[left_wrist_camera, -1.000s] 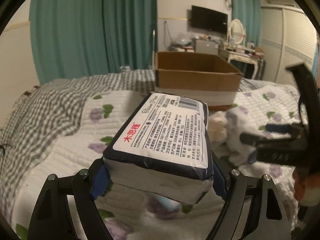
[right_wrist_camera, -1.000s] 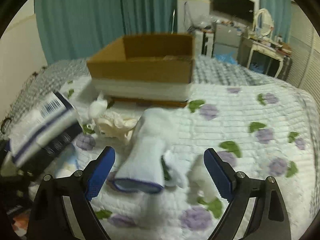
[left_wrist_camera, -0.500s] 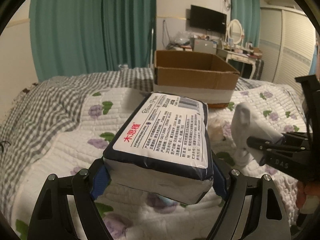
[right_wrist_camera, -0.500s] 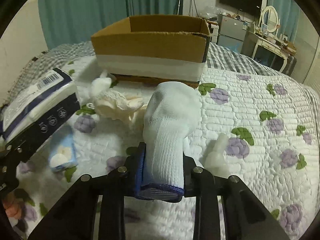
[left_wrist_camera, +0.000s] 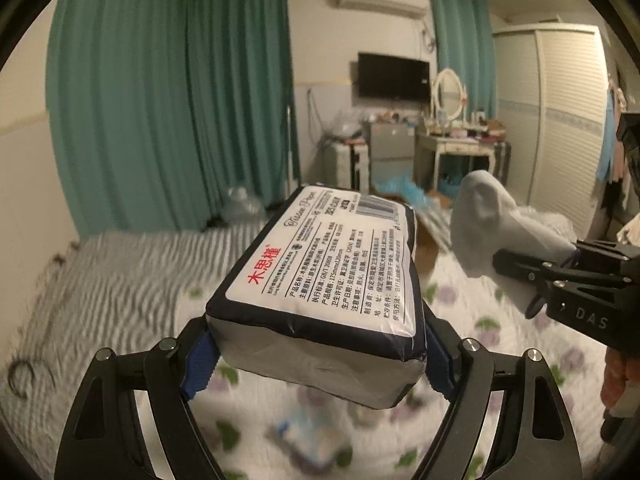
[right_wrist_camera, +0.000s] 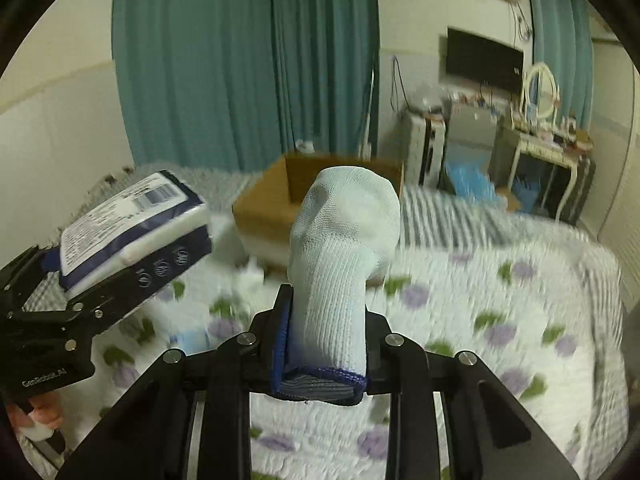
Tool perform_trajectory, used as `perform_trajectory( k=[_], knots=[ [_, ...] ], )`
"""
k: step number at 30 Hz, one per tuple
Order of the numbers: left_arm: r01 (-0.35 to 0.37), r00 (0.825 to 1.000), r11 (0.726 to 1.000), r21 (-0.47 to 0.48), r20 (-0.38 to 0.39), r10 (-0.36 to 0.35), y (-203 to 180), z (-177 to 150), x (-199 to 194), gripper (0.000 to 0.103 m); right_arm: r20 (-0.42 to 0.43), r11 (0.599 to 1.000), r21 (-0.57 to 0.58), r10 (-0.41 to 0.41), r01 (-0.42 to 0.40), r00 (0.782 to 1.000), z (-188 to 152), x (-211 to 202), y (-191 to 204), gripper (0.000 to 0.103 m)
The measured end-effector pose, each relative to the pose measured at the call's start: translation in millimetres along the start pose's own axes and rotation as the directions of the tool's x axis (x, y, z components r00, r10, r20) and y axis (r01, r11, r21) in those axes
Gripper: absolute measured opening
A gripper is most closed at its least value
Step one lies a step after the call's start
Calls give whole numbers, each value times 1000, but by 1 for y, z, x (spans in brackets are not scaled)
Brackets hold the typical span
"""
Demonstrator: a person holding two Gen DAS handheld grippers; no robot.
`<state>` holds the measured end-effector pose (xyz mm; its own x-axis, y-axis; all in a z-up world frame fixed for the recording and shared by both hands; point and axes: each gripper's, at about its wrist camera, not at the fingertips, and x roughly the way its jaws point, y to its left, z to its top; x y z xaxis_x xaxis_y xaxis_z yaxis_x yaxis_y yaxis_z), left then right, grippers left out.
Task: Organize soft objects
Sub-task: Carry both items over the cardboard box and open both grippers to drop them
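My left gripper (left_wrist_camera: 318, 356) is shut on a tissue pack (left_wrist_camera: 332, 280), white with a dark blue wrap and a printed label, held high above the bed. The pack also shows in the right wrist view (right_wrist_camera: 132, 232). My right gripper (right_wrist_camera: 326, 344) is shut on a white sock (right_wrist_camera: 340, 252) with a blue cuff, held upright above the bed; the sock also shows in the left wrist view (left_wrist_camera: 492, 224). An open cardboard box (right_wrist_camera: 268, 204) stands on the bed behind the sock, mostly hidden by the pack in the left wrist view.
The bed has a white quilt with purple flowers (right_wrist_camera: 500, 312) and a grey checked blanket (left_wrist_camera: 112, 276). A small blue packet (right_wrist_camera: 188, 338) lies on the quilt below. Teal curtains, a TV, a dressing table (left_wrist_camera: 456, 148) and a wardrobe stand beyond the bed.
My right gripper shut on the white sock and lifted it off the quilt. Both grippers rose and tilted up, so the box sits lower in view. The left still holds the pack.
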<state>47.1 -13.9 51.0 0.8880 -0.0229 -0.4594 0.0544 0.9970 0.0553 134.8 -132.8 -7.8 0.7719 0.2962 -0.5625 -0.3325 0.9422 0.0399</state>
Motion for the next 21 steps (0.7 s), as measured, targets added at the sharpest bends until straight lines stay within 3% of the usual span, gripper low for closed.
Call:
perform_trajectory(
  k=[5, 10, 16, 21],
  knots=[
    [33, 999, 999, -17, 16, -33, 1, 47, 44, 83, 61, 1000, -16, 19, -18, 998, 49, -1, -16, 26],
    [3, 1000, 999, -43, -28, -5, 7, 76, 119, 83, 71, 998, -3, 59, -59, 996, 95, 35, -35, 26],
    [-47, 993, 998, -38, -113, 43, 14, 74, 214, 83, 15, 996, 24, 86, -86, 996, 128, 125, -57, 26],
    [-16, 992, 1000, -4, -126, 15, 14, 60, 252, 87, -64, 997, 35, 74, -72, 995, 125, 203, -73, 27]
  ],
)
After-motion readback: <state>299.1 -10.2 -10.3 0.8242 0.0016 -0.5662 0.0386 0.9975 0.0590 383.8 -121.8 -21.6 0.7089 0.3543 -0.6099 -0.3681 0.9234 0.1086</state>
